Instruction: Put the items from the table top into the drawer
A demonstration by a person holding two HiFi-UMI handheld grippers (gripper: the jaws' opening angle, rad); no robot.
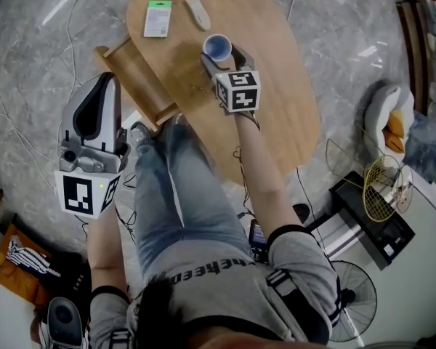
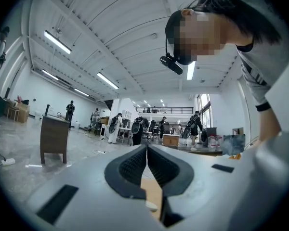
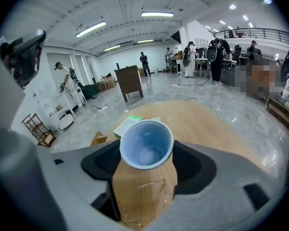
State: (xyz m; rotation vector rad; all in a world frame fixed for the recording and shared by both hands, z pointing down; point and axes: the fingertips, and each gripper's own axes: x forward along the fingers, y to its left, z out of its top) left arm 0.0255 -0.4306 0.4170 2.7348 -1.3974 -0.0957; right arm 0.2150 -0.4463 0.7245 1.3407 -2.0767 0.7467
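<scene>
Right gripper (image 1: 219, 57) tilts down; fingers (image 3: 195, 167) clasp the cup (image 1: 217, 46).

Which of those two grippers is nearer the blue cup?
Right. The right gripper has its jaws either side of the cup; the left gripper is off the table, beyond the open drawer.

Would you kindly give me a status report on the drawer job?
Right claw closed on the cup, on the table. Left claw shut, empty, held aside. Drawer open, path clear. Green box waiting.
</scene>
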